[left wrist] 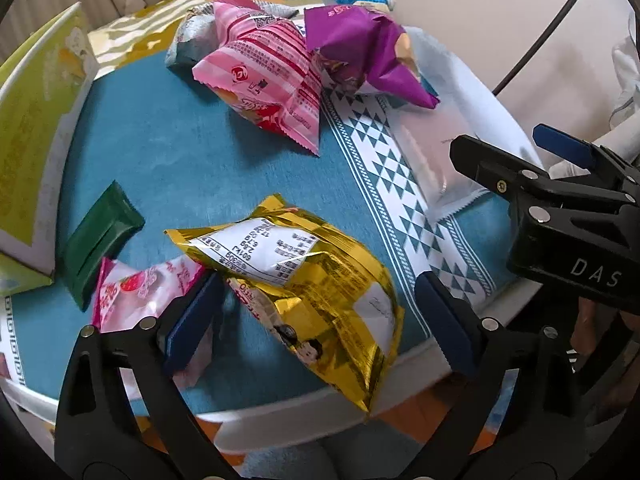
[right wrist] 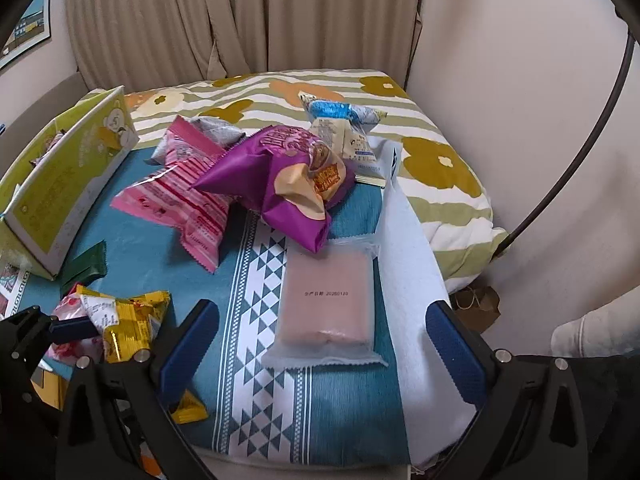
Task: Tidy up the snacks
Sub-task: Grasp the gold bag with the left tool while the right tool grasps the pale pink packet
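My left gripper (left wrist: 320, 320) hangs open over a crinkled gold snack bag (left wrist: 304, 276), which lies between its blue pads; the right pad stands clear of the bag. The same bag (right wrist: 128, 320) shows at the lower left in the right wrist view. My right gripper (right wrist: 324, 348) is open too, its pads on either side of a flat translucent pack with a pinkish block (right wrist: 326, 300) on the teal patterned cloth (right wrist: 340, 412). The pads are well clear of that pack. In the left wrist view the right gripper (left wrist: 500, 140) reaches in from the right.
A pink striped bag (left wrist: 272, 76), a purple bag (left wrist: 360, 44) and a white-and-blue packet (right wrist: 340, 120) are piled at the back. A green carton (left wrist: 36, 120) stands at the left, with a dark green packet (left wrist: 100, 240) and a pink strawberry packet (left wrist: 136, 292) beside it. The table edge (left wrist: 280, 416) is close in front.
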`<action>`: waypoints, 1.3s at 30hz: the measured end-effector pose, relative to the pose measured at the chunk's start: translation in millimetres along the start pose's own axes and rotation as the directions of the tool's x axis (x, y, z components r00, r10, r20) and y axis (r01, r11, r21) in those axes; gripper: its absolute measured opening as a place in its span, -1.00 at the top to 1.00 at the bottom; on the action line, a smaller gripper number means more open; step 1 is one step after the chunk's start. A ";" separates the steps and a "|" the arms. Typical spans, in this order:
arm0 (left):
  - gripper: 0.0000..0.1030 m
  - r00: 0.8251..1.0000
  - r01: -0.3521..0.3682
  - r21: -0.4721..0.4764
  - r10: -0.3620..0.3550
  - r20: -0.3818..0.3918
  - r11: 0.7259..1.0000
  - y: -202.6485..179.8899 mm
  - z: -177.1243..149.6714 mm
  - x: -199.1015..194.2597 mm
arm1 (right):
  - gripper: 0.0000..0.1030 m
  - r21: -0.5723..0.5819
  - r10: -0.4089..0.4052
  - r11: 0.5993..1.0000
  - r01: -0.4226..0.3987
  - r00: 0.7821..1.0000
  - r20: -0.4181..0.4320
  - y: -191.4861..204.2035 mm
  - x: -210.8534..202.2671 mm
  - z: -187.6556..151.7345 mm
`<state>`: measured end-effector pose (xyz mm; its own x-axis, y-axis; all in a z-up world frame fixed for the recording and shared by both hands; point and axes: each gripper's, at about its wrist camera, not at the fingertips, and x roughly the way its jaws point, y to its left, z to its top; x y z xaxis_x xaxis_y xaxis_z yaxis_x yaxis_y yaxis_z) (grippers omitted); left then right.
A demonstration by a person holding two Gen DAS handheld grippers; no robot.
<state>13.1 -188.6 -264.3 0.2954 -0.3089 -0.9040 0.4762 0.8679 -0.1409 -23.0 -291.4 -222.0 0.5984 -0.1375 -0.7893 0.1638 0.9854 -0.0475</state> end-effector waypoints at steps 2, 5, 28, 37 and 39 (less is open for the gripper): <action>-0.77 1.000 -0.001 -0.004 0.001 0.000 1.000 1.4 4.8 4.5 | -0.88 0.008 0.005 1.000 -0.005 1.000 -0.008 -0.9 5.9 1.1; -0.75 1.000 -0.006 -0.004 0.006 0.000 1.000 2.4 11.6 9.7 | -0.77 0.013 0.010 1.000 -0.010 1.000 -0.028 -1.5 16.7 2.9; -0.55 0.998 0.061 0.065 -0.058 -0.039 0.996 17.2 29.6 26.0 | -0.44 0.014 -0.026 0.999 0.028 0.990 -0.140 9.4 72.2 11.2; -0.55 0.996 0.090 0.047 -0.089 -0.014 0.995 30.7 32.8 18.8 | -0.14 0.036 -0.033 0.999 0.039 0.985 -0.171 1.9 78.7 8.8; -0.55 0.996 0.089 0.049 -0.089 -0.006 0.995 31.9 33.3 15.7 | -0.13 0.046 -0.030 0.998 0.039 0.984 -0.174 1.2 77.1 9.0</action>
<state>60.5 -178.7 -269.6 0.2468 -0.3827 -0.8903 0.5410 0.8166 -0.2011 30.4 -301.7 -277.4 0.4477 -0.1475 -0.8819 0.2227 0.9736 -0.0498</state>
